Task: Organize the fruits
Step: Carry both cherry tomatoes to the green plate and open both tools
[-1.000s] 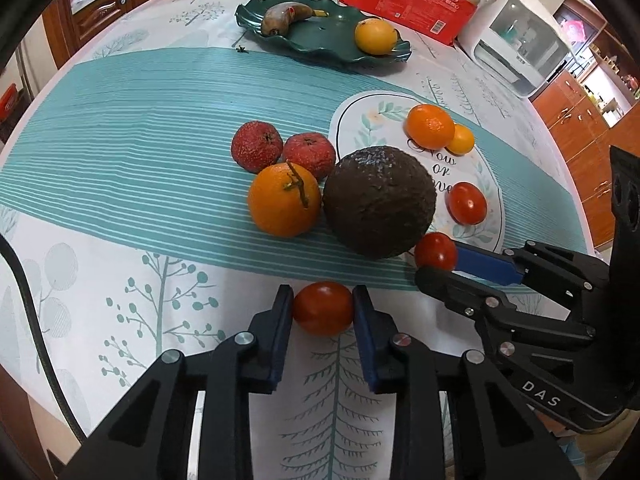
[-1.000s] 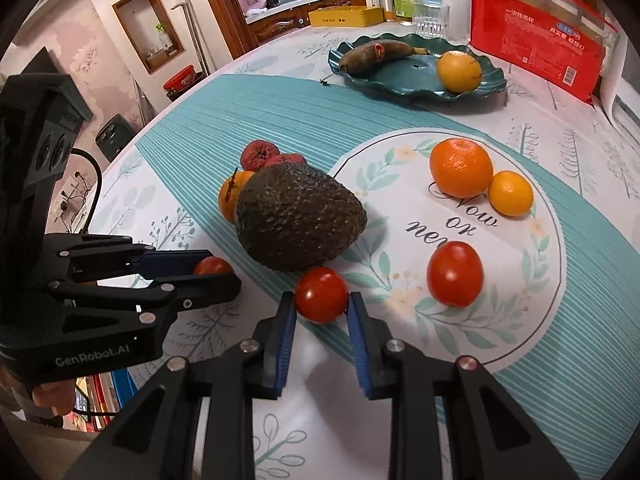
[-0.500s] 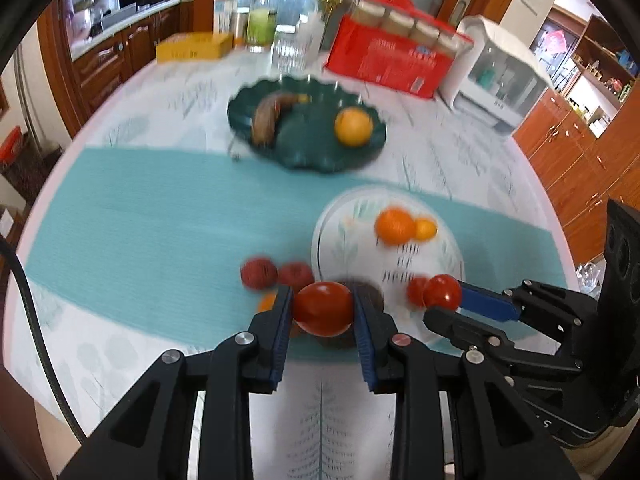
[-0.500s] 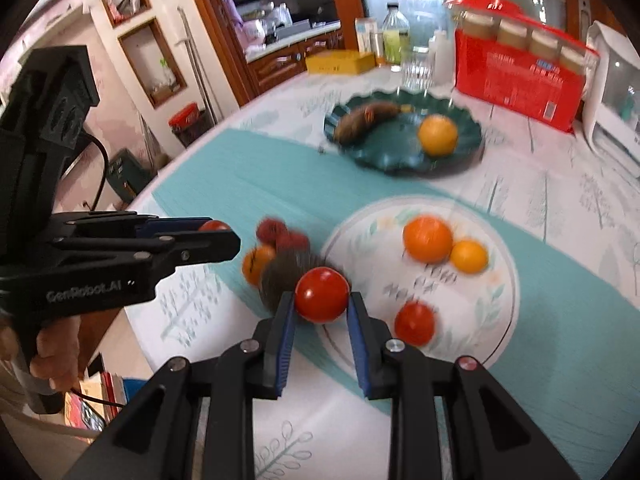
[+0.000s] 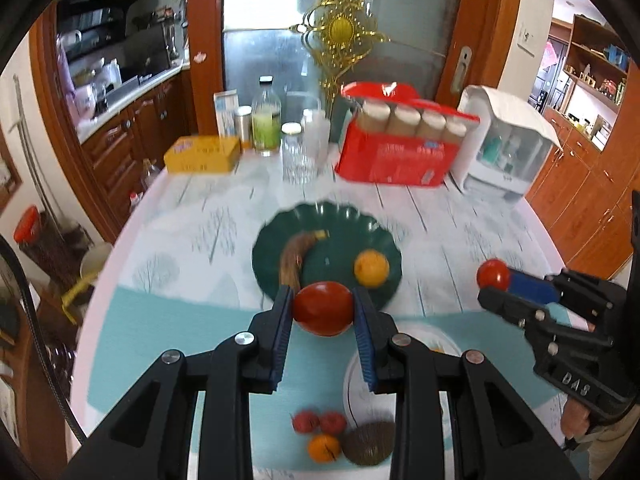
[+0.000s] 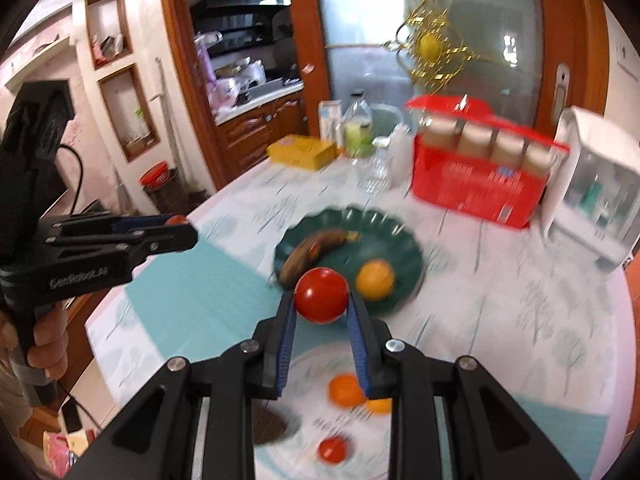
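My left gripper (image 5: 323,312) is shut on a red tomato (image 5: 323,308) and holds it high above the table. My right gripper (image 6: 321,300) is shut on another red tomato (image 6: 321,294), also raised; it shows from the side in the left wrist view (image 5: 493,280). Beyond both lies a dark green plate (image 5: 344,252) with a brown banana (image 5: 294,258) and a yellow-orange fruit (image 5: 371,268). Below lies a white round plate (image 6: 308,364) with an orange (image 6: 345,390), a small yellow fruit (image 6: 380,405) and a tomato (image 6: 331,449). An avocado (image 5: 368,442), an orange (image 5: 323,447) and two red bumpy fruits (image 5: 318,422) sit beside it.
At the table's far edge stand a red box of jars (image 5: 400,152), a white appliance (image 5: 504,148), a yellow box (image 5: 202,155), a glass (image 5: 298,160) and bottles (image 5: 265,120). Wooden cabinets flank the table on both sides.
Both grippers have risen high off the table with their tomatoes and tilted up; the fruit pile and white plate have dropped low in view, and the green plate sits centre.
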Tool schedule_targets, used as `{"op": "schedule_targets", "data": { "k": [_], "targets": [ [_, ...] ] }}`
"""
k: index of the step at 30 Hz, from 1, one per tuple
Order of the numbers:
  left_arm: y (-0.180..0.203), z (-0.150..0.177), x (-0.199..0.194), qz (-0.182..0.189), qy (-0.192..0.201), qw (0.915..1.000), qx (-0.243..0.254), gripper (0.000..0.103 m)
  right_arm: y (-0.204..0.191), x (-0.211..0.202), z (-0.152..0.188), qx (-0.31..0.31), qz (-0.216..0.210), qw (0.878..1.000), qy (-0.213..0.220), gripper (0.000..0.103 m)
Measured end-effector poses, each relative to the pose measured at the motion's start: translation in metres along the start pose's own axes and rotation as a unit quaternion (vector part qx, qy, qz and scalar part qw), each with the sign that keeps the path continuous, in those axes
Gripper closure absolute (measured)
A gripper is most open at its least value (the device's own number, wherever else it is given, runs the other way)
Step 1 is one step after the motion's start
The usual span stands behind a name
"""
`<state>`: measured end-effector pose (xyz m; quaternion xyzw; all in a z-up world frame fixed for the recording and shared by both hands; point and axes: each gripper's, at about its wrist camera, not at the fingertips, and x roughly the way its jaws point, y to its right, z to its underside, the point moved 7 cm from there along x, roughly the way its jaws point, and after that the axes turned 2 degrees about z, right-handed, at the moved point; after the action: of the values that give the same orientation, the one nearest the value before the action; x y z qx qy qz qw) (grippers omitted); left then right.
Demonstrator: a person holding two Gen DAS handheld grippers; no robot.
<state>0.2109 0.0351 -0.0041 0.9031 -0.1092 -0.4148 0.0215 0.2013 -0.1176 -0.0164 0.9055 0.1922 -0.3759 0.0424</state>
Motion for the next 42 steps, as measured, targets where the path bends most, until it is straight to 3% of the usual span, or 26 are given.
{"op": "schedule_targets", "data": {
  "k": [5,10,17,24,38,42],
  "targets": [
    [-0.002,-0.041,0.021,-0.007,0.009,0.9999,0.009,0.075,0.022,0.026,-0.044,0.004,0.032,0.999,0.012,0.077],
    [-0.004,-0.06,0.077,-0.001,-0.02,0.9998,0.009,0.075,0.045,0.073,-0.07,0.025,0.045,0.999,0.003,0.077],
    [-0.009,-0.045,0.169,0.019,-0.073,0.9971,-0.008,0.075,0.072,0.161,-0.05,0.064,0.055,0.994,-0.063,0.077],
    [-0.012,-0.018,0.238,0.031,-0.12,0.992,-0.022,0.075,0.082,0.217,-0.013,0.101,0.045,0.987,-0.117,0.077],
    [-0.003,-0.006,0.269,0.034,-0.136,0.9902,-0.001,0.074,0.081,0.252,0.009,0.103,0.029,0.982,-0.159,0.076],
    [-0.005,-0.007,0.265,0.027,-0.132,0.9909,-0.001,0.066,0.08,0.255,0.01,0.104,0.022,0.98,-0.171,0.076]
  ]
}}
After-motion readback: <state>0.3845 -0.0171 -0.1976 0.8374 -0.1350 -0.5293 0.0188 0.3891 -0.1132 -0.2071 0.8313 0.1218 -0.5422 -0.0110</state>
